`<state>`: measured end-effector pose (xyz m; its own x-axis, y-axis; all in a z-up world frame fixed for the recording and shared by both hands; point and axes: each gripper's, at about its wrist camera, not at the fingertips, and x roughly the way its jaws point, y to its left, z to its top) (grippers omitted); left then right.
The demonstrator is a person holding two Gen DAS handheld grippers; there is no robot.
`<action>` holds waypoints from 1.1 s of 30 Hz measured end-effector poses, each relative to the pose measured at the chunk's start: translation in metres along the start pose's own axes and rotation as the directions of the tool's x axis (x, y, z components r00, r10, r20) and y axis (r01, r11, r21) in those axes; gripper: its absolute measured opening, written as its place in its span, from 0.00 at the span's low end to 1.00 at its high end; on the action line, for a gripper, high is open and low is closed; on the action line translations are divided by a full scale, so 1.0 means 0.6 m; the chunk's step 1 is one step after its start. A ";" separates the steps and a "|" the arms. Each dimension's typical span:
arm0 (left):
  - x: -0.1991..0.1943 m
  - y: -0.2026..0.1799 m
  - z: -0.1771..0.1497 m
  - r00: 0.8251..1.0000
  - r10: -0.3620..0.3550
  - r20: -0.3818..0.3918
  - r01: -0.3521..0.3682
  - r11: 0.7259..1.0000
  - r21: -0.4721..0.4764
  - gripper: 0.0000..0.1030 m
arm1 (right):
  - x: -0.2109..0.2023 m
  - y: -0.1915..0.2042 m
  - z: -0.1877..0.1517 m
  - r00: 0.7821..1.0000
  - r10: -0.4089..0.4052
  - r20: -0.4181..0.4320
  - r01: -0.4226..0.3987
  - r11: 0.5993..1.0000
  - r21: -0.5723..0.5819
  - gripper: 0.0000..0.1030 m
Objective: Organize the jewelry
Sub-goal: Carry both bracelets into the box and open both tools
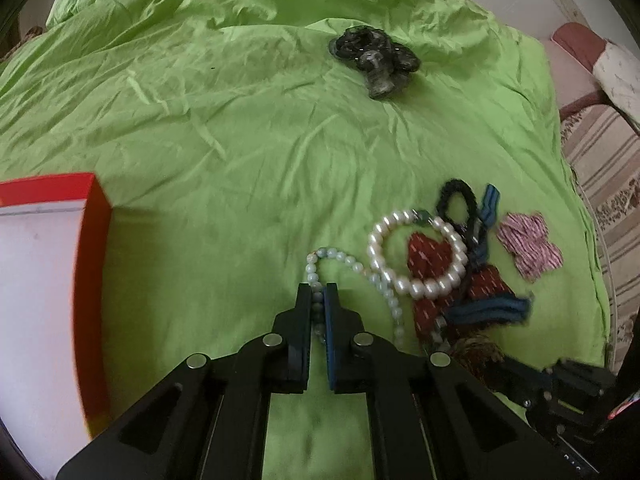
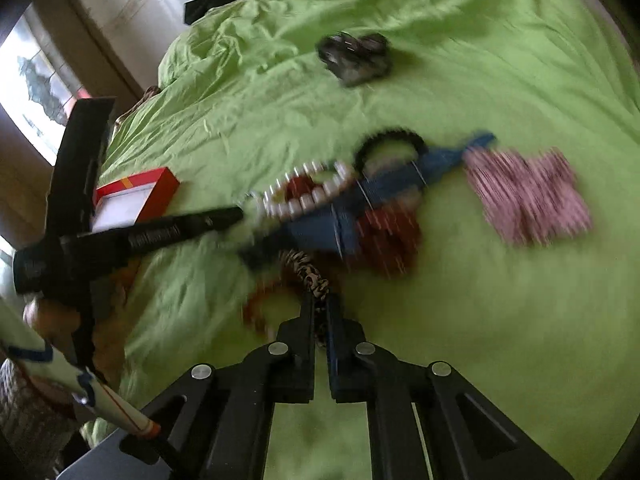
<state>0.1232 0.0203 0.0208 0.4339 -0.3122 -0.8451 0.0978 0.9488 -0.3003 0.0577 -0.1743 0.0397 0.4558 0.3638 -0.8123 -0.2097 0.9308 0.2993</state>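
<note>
The left gripper point(image 1: 319, 294) is clamped on a pale green bead strand point(image 1: 352, 266) on the wrinkled green bedsheet point(image 1: 224, 136); the right gripper point(image 2: 319, 308) pinches a brown-and-cream patterned scrunchie point(image 2: 306, 270). Just beyond lies a white pearl bracelet point(image 1: 416, 254), left an open red box point(image 1: 94, 240), farther off a dark sheer bow point(image 1: 374, 58).

Pale green bead strand point(image 1: 352, 268) beside white pearl bracelet point(image 1: 420, 256) on sheet.

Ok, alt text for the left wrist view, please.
The left gripper is shut on a pale green bead strand lying on a wrinkled lime-green bedsheet. A white pearl bracelet and fabric hair accessories sit to its right, an open red box to its left.
</note>
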 end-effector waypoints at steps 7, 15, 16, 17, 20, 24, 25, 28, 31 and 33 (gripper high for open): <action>-0.100 -0.032 -0.081 0.998 -0.058 0.021 0.057 0.997 0.053 0.05 | -0.116 -0.017 -0.112 0.998 -0.055 0.024 0.053 0.994 0.098 0.04; -0.242 -0.021 -0.155 0.988 -0.112 0.111 0.109 0.994 0.033 0.05 | -0.236 0.015 -0.146 0.985 -0.093 0.145 0.081 0.993 0.087 0.04; -0.258 -0.016 -0.162 0.986 -0.107 0.125 0.104 0.994 0.030 0.05 | -0.243 0.021 -0.145 0.984 -0.092 0.154 0.080 0.994 0.080 0.04; -0.273 -0.012 -0.168 0.985 -0.100 0.138 0.097 0.995 0.027 0.05 | -0.251 0.028 -0.146 0.983 -0.090 0.162 0.078 0.994 0.074 0.04; -0.316 0.004 -0.182 0.982 -0.073 0.177 0.069 0.997 0.029 0.05 | -0.267 0.055 -0.146 0.981 -0.080 0.179 0.072 0.996 0.053 0.04; -0.354 0.037 -0.184 0.977 -0.025 0.214 0.019 0.999 0.031 0.05 | -0.272 0.096 -0.139 0.980 -0.068 0.185 0.067 0.998 0.008 0.04; -0.358 0.046 -0.182 0.976 -0.017 0.218 0.012 1.000 0.027 0.05 | -0.271 0.107 -0.138 0.980 -0.064 0.186 0.066 0.998 -0.005 0.04; -0.373 0.082 -0.174 0.972 0.014 0.235 -0.017 1.000 0.009 0.05 | -0.269 0.141 -0.132 0.983 -0.047 0.180 0.056 0.998 -0.043 0.05; -0.378 0.122 -0.159 0.968 0.039 0.248 -0.036 0.999 -0.015 0.05 | -0.255 0.176 -0.120 0.986 -0.025 0.162 0.038 0.996 -0.077 0.04; -0.377 0.150 -0.148 0.967 0.052 0.249 -0.045 0.998 -0.034 0.05 | -0.239 0.201 -0.110 0.989 -0.015 0.148 0.030 0.994 -0.103 0.05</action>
<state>-0.0459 0.1721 0.1457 0.6474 -0.2404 -0.7232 0.0472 0.9598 -0.2767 -0.0901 -0.1167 0.1591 0.5818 0.3510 -0.7337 -0.2835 0.9330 0.2215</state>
